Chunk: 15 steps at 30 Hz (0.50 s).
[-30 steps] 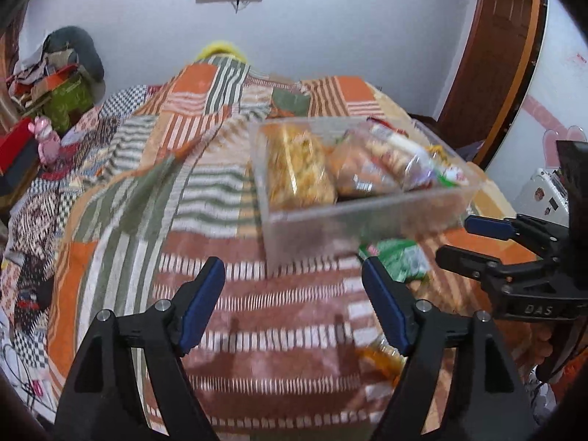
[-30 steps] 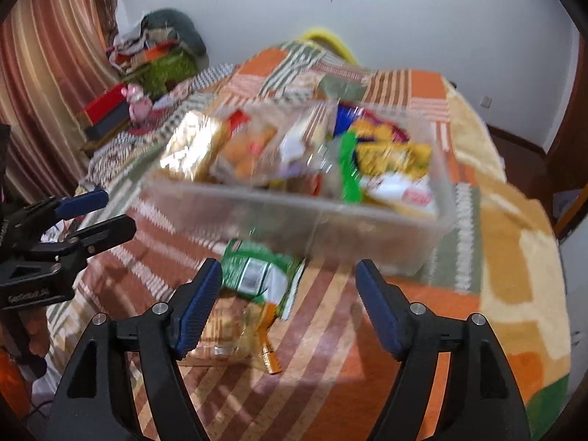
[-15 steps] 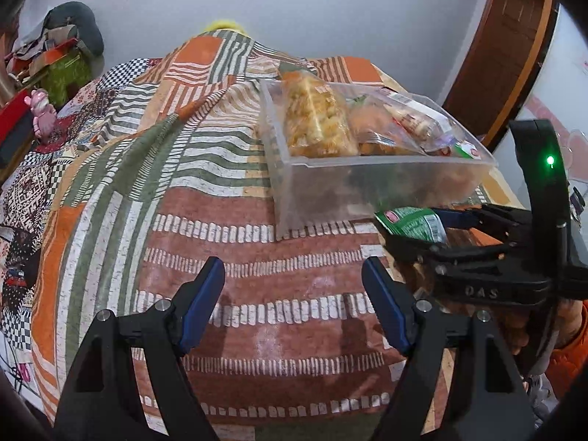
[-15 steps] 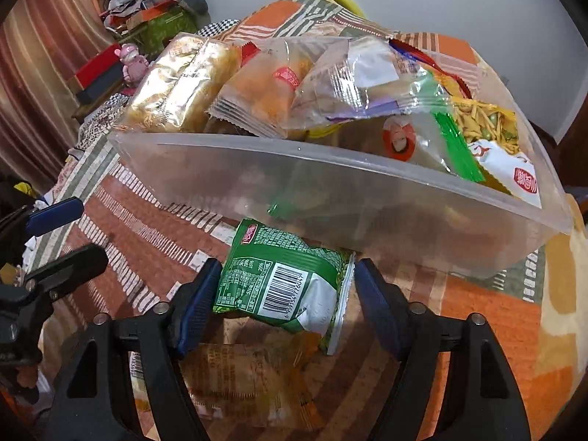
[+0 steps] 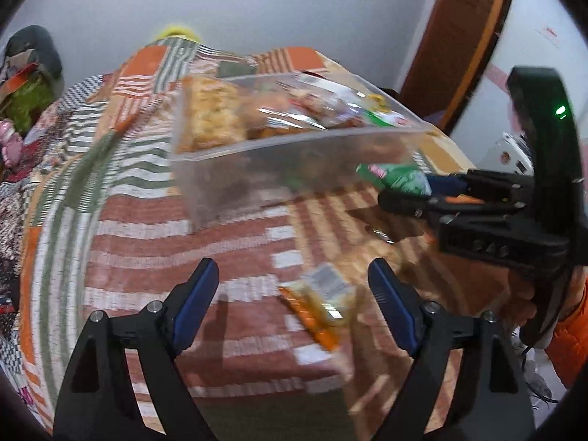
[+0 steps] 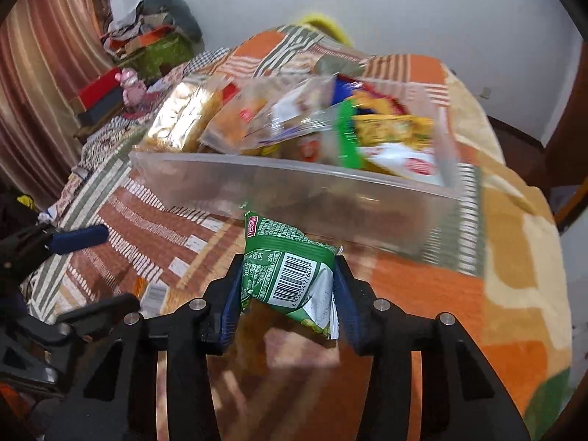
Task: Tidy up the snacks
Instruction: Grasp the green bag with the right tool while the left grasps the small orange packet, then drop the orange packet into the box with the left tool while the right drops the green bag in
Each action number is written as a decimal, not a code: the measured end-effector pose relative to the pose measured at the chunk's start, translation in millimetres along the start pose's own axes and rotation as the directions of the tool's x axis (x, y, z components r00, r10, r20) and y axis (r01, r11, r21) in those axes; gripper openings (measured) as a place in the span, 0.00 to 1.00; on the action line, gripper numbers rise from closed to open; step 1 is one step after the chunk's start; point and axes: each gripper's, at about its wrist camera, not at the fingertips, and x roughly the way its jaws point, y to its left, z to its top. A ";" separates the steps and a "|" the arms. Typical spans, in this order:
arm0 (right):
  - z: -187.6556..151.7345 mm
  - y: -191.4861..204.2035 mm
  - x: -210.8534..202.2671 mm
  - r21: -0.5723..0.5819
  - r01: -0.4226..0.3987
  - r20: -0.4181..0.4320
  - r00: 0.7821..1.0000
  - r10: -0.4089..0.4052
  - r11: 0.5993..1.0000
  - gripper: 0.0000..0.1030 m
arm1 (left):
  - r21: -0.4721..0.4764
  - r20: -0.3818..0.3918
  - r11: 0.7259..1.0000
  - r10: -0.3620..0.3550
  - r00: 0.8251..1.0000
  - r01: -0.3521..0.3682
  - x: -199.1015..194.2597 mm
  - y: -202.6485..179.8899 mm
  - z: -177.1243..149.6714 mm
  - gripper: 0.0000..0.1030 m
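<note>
A bed [image 5: 154, 228] covered by a patchwork blanket of orange, brown, green and white stripes is seen from two wrist cameras. In the right wrist view, the right gripper [image 6: 288, 283] is at the lower centre of the frame, and a green snack packet [image 6: 286, 268] with a barcode is pinched between its blue pads; the jaws are closing on it. The packet is held just in front of a clear plastic container [image 6: 330, 202], which stretches across the middle of the frame and is filled with assorted snack bags in gold, orange, clear, green and yellow wrappers. The left gripper [image 6: 79, 268] is seen at the left edge of that frame.

In the left wrist view, the left gripper [image 5: 294, 290] occupies the bottom of the frame, its jaws wide and opening, with nothing pressed between the pads. A blurred orange-and-clear snack packet [image 5: 319, 305] lies on the bed between its blue fingers [image 5: 196, 294]. The clear plastic container [image 5: 279, 176] sits above centre. At the right edge, the right gripper [image 5: 422, 191] is seen holding the green snack packet [image 5: 397, 178] beside the container, and an orange sleeve [image 5: 569, 338] is seen in the lower right.
</note>
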 end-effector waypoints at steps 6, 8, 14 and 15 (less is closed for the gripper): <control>-11.2 -23.0 -30.8 0.058 0.007 0.048 0.999 -0.009 0.998 0.41 | 0.057 -0.070 0.998 -0.036 0.997 0.040 29.1 -24.3 -0.2 0.88; -14.8 -26.4 -36.1 0.065 0.014 0.057 0.998 -0.018 0.998 0.41 | 0.064 -0.081 0.997 -0.026 0.996 0.031 37.6 -28.1 0.2 0.88; -21.3 -33.1 -40.9 0.082 0.016 0.070 0.997 -0.022 0.996 0.41 | 0.062 -0.094 0.998 -0.015 0.996 0.021 45.9 -33.4 -1.5 0.62; -22.1 -34.4 -40.7 0.086 0.012 0.070 0.997 -0.018 0.996 0.41 | 0.065 -0.088 0.997 -0.022 0.996 0.028 44.3 -34.5 -1.7 0.51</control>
